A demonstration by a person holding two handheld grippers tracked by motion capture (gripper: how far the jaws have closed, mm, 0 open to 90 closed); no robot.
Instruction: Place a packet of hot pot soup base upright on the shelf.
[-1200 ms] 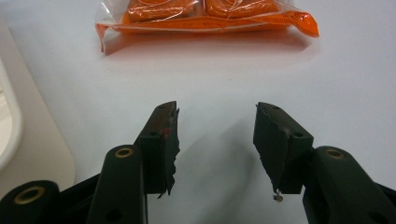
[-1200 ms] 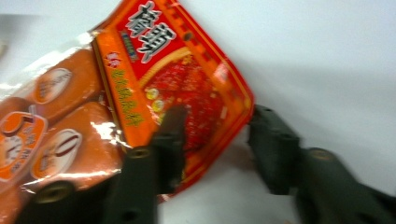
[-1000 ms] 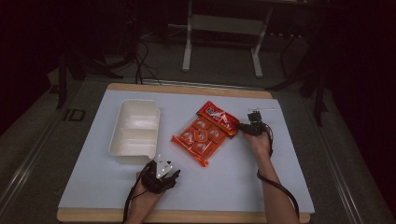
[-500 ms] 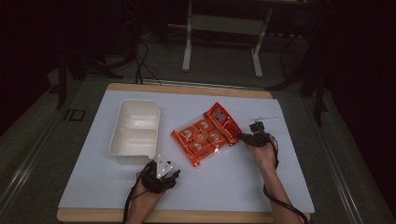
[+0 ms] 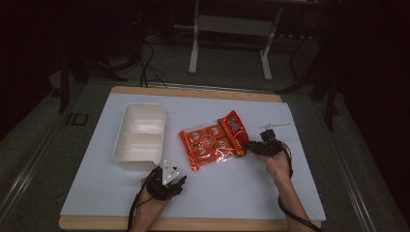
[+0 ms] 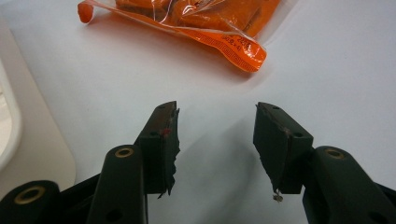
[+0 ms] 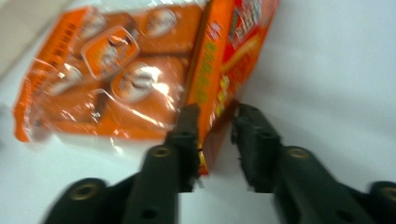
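Note:
An orange snack bag with several round wrapped pieces lies flat in the middle of the white table top. My right gripper is at the bag's right end. Its jaws have just been opening, and in the right gripper view the bag's red printed edge stands between them, with a gap on one side, so my right gripper is open. My left gripper rests near the front edge, below the bag. It is open with nothing between its fingers, and the bag's sealed end lies ahead of it.
A white two-compartment tray stands left of the bag, its corner close beside my left gripper. A thin white stick lies at the right rear. The wooden table edge runs along the front.
My right gripper has drawn back toward the front edge, dragging and turning the bag's right end with it, and its jaws have parted. The left gripper has stayed put.

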